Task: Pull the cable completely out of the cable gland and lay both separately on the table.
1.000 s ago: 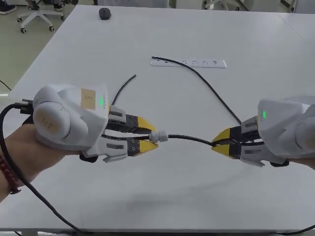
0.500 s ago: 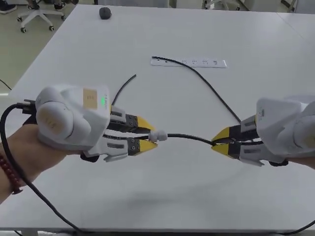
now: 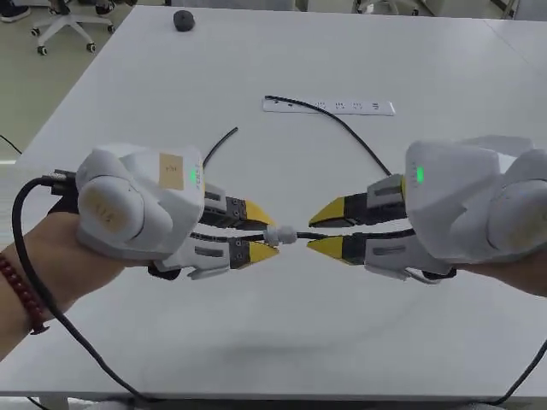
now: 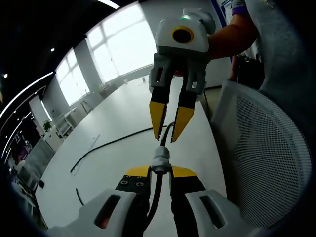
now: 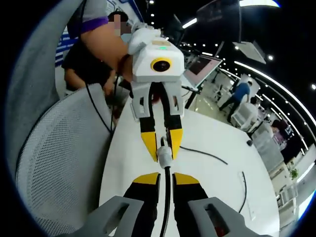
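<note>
Cable gland (image 3: 280,236) pinched in left claw (image 3: 271,233), right claw (image 3: 311,231) spread around cable (image 5: 167,197)

table (image 3: 359,51): white | chair (image 4: 266,163): grey mesh | windows (image 4: 123,47): bright | ceiling: strip lights (image 5: 191,22)

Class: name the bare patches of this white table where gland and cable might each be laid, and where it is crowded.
Crowded: the middle, where the left gripper and right gripper meet at the white cable gland. Bare: the white table between them and its near edge; far right, beyond the black cable; far left, this side of the dark round object.
</note>
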A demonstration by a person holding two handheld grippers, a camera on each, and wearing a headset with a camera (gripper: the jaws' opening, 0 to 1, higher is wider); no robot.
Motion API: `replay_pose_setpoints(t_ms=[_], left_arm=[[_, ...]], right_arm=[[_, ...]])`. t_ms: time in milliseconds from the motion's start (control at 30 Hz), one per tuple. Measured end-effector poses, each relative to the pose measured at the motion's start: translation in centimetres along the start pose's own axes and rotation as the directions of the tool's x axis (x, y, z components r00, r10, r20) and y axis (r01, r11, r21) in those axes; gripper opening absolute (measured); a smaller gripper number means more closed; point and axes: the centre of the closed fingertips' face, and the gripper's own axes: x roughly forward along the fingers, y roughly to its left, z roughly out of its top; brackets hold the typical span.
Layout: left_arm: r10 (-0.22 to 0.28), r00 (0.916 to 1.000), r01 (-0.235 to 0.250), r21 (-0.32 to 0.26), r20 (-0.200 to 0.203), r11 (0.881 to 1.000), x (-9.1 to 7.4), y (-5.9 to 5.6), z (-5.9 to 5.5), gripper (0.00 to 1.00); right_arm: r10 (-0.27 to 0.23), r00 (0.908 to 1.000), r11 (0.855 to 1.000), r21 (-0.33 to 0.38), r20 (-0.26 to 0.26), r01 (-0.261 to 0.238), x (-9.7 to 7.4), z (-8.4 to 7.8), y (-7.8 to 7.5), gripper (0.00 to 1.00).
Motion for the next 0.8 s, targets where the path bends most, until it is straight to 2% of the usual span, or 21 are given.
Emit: replay_pose_setpoints(t_ms=[167,467,800], left_arm=[[-0.005,1.0000,0.005,0.005,0.000,1.000,0.1,-0.2,0.1,0.15],[-0.008,0.9999,0.007,0.007,0.010,1.000,0.1,-0.2,0.3,0.15],[0.004,0.9999,-0.004,0.009,0.014,1.000,-0.3,0.3,0.3,0.15]], right_arm=[[-0.002,0.9999,1.000,0.000,-0.013,0.002,0.0,-0.3,-0.2,0.00],[-0.003,0.9998,1.000,-0.016,-0.021,0.003,-0.5,-0.6,-0.2,0.00],[-0.027,0.9986,1.000,0.002,-0.046,0.027,-2.0,-2.4,-1.0,0.00]])
